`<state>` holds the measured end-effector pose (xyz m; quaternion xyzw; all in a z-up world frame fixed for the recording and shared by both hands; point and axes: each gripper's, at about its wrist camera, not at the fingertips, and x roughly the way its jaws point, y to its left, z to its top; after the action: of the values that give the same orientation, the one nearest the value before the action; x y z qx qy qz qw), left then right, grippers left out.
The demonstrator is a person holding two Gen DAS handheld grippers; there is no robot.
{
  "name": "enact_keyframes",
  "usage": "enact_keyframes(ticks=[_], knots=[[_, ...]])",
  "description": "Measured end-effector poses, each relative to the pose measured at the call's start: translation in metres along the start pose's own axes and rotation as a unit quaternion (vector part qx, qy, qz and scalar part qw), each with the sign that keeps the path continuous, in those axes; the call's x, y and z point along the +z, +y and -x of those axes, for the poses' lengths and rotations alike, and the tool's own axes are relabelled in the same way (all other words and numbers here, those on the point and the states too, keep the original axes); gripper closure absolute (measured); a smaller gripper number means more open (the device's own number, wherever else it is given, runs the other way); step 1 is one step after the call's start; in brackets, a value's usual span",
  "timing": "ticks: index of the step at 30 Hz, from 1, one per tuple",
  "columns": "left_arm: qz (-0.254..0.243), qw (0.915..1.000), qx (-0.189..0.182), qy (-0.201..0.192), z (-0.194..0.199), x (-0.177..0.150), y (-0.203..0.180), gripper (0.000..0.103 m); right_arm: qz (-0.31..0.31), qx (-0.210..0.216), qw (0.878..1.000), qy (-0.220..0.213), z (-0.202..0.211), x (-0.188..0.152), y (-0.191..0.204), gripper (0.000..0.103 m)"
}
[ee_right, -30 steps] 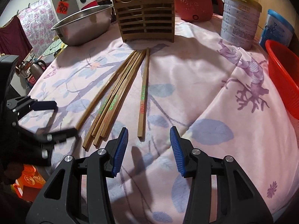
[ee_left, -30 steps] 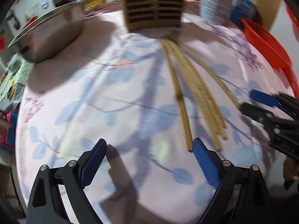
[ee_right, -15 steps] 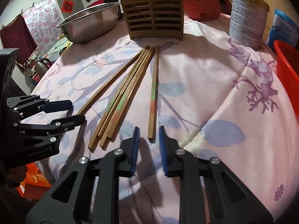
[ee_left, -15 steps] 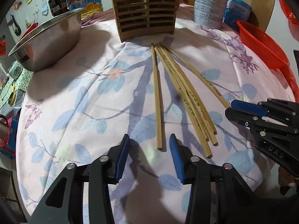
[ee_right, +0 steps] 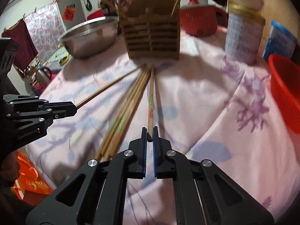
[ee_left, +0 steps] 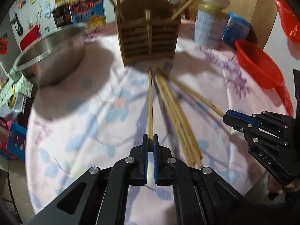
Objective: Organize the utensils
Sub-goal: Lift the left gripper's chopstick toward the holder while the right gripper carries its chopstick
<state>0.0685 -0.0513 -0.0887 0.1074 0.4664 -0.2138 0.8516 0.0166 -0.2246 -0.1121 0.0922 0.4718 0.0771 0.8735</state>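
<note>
Left wrist: chopstick (ee_left: pixel 150 101) end pinched inside left claw (ee_left: pixel 150 143).

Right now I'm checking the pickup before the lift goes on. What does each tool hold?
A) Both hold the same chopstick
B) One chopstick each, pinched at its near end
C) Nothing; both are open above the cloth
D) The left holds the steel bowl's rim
B: the left tool is shut on the end of the leftmost chopstick, and the right tool on the rightmost chopstick.
</note>
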Motion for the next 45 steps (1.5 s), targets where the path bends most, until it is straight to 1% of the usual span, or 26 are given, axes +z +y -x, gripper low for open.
enact_keyframes(ticks=[6,13,16,19,22,28,31,35,41,45], knots=[[-0.012,0.9984,0.007,-0.054,0.038,0.033,-0.004,0.098,0.002,-0.006,0.998,-0.057,0.029,0.031,0.001,0.096],[-0.001,0.9955,0.001,-0.095,0.072,0.067,0.004,0.098,0.002,-0.006,0.994,-0.113,0.056,0.065,0.002,0.096],[0.007,0.9949,-0.003,-0.101,0.078,0.08,0.011,0.098,-0.003,-0.003,0.992,-0.129,0.062,0.08,0.0,0.097],[0.007,0.9943,0.004,-0.106,0.083,0.092,0.017,0.098,-0.006,-0.002,0.99,-0.138,0.068,0.089,0.001,0.097],[0.0,0.9936,0.009,-0.112,0.087,0.1,0.02,0.098,-0.001,-0.005,0.988,-0.152,0.076,0.097,0.003,0.096],[-0.022,0.9911,0.007,-0.131,0.101,0.111,0.014,0.098,0.006,-0.01,0.985,-0.171,0.088,0.108,0.007,0.097],[-0.028,0.9911,-0.002,-0.13,0.104,0.117,0.012,0.098,0.008,-0.013,0.984,-0.177,0.092,0.113,0.008,0.097],[-0.023,0.9921,-0.017,-0.122,0.106,0.128,0.014,0.098,0.004,-0.009,0.982,-0.187,0.098,0.124,0.007,0.097],[-0.01,0.9916,-0.033,-0.124,0.121,0.155,0.023,0.098,-0.006,0.001,0.977,-0.211,0.111,0.152,0.002,0.097],[-0.018,0.9893,-0.024,-0.143,0.139,0.178,0.024,0.098,-0.008,0.01,0.973,-0.233,0.121,0.177,0.0,0.097]])
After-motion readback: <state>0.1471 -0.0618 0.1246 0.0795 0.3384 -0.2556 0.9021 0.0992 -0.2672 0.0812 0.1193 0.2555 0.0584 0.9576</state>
